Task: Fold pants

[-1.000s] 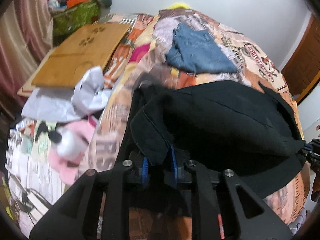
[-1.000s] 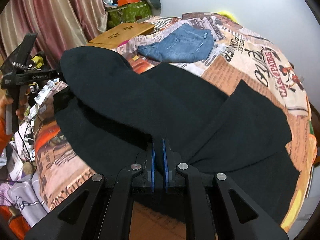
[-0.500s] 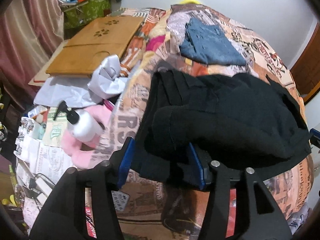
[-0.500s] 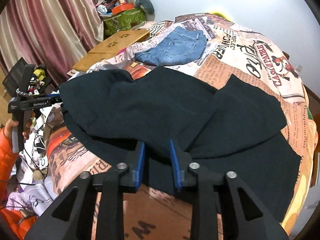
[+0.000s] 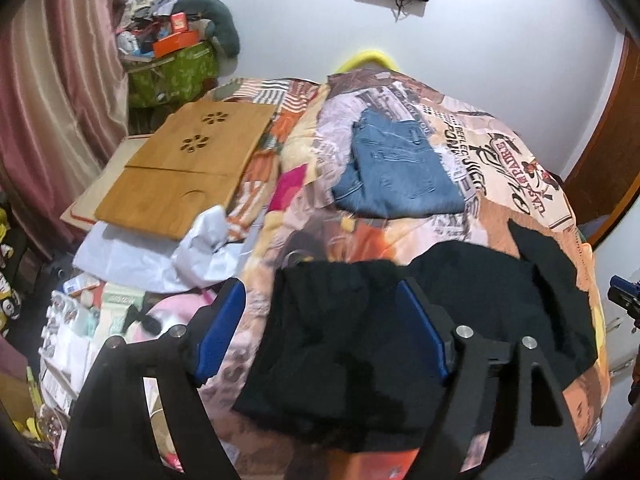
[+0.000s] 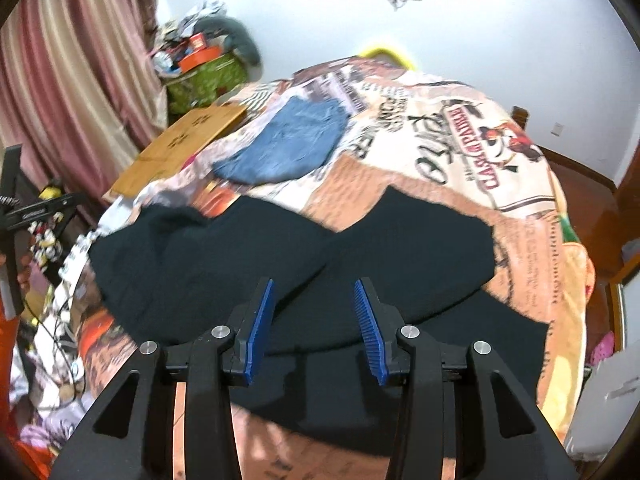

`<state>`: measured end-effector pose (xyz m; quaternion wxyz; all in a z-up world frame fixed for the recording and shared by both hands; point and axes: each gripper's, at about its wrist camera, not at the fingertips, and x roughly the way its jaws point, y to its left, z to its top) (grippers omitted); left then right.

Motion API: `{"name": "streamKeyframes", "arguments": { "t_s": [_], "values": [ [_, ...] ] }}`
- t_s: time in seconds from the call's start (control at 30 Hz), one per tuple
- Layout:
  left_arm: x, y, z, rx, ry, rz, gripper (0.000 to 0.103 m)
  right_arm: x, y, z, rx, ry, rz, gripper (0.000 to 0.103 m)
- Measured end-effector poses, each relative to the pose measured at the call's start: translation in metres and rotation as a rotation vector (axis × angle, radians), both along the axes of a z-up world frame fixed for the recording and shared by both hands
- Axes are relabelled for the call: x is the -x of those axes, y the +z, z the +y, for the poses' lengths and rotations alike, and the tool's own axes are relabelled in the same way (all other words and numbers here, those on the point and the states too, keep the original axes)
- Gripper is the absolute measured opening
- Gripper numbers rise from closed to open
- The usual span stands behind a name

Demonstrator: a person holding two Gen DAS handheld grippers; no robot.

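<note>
A bed (image 6: pixel 472 160) fills both views, covered in a spread printed with newspaper patterns and lettering. Pink curtains (image 6: pixel 80 60) hang along the left side of the room.

Black pants (image 6: pixel 280 256) lie across the near part of the bed, folded over so that an upper layer rests on a wider lower layer that reaches the near edge. In the left wrist view the same pants (image 5: pixel 360 332) show as a dark, rumpled heap with a flap reaching toward the right edge of the bed.

A wooden board (image 5: pixel 188 172) with flower-shaped cut-outs rests at the left side of the bed, partly over pale paper or cloth. Folded jeans (image 5: pixel 396 172) lie farther up the bed, well apart from the black pants.

The left tongs (image 5: pixel 320 332) stand wide apart, having just been opening; the pants lie below and between the blue pads (image 5: pixel 220 332), but the pads do not press on the cloth. The right tongs (image 6: pixel 316 324) have likewise just been opening and stand apart over the near fold of the pants, holding nothing.

In the right wrist view the left tongs' body shows at the far left edge, beside an orange sleeve (image 6: pixel 8 332).
</note>
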<state>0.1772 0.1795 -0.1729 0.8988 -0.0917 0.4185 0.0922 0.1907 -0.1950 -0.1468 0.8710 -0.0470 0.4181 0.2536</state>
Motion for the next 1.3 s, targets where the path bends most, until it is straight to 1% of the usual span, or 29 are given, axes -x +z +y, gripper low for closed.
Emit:
{"name": "streamKeyframes", "arguments": {
  "t_s": [0.03, 0.1, 0.2, 0.4, 0.57, 0.7, 0.8, 0.9, 0.97, 1.0, 1.03, 1.13, 1.2, 1.23, 1.3],
  "values": [
    [-0.011, -0.001, -0.003, 0.013, -0.007, 0.010, 0.078, -0.007, 0.001, -0.002, 0.000, -0.014, -0.010, 0.049],
    [-0.027, -0.006, -0.008, 0.039, -0.020, 0.027, 0.078, -0.019, 0.000, -0.006, 0.002, -0.032, -0.015, 0.050],
    [-0.055, -0.014, -0.020, 0.079, -0.049, 0.047, 0.078, -0.041, -0.005, -0.010, 0.008, -0.057, 0.003, 0.050],
    [-0.104, -0.033, -0.055, 0.083, -0.111, 0.093, 0.078, -0.095, -0.028, -0.011, 0.021, -0.094, 0.064, 0.050],
    [-0.139, -0.047, -0.076, 0.091, -0.137, 0.138, 0.078, -0.141, -0.056, -0.001, 0.042, -0.093, 0.122, 0.050],
    [-0.158, -0.059, -0.088, 0.060, -0.157, 0.170, 0.078, -0.177, -0.082, 0.008, 0.041, -0.091, 0.184, 0.050],
    [-0.169, -0.073, -0.094, 0.038, -0.165, 0.210, 0.078, -0.199, -0.100, 0.015, 0.027, -0.096, 0.240, 0.050],
    [-0.176, -0.087, -0.097, 0.043, -0.167, 0.249, 0.078, -0.214, -0.115, 0.021, 0.009, -0.087, 0.286, 0.050],
    [-0.179, -0.096, -0.099, 0.052, -0.160, 0.279, 0.078, -0.219, -0.128, 0.024, -0.015, -0.069, 0.343, 0.050],
    [-0.179, -0.098, -0.100, 0.053, -0.160, 0.284, 0.078, -0.219, -0.132, 0.025, -0.016, -0.065, 0.341, 0.052],
    [-0.179, -0.100, -0.101, 0.053, -0.164, 0.288, 0.078, -0.216, -0.133, 0.027, -0.007, -0.059, 0.319, 0.053],
    [-0.179, -0.104, -0.104, 0.047, -0.170, 0.299, 0.078, -0.214, -0.133, 0.032, 0.024, -0.060, 0.286, 0.048],
    [-0.179, -0.107, -0.104, 0.049, -0.165, 0.310, 0.078, -0.217, -0.134, 0.030, 0.049, -0.088, 0.275, 0.034],
    [-0.179, -0.107, -0.105, 0.052, -0.162, 0.311, 0.078, -0.219, -0.136, 0.028, 0.047, -0.096, 0.283, 0.025],
    [-0.177, -0.108, -0.104, 0.059, -0.155, 0.315, 0.078, -0.222, -0.137, 0.024, 0.041, -0.107, 0.296, 0.020]
  ]
}}
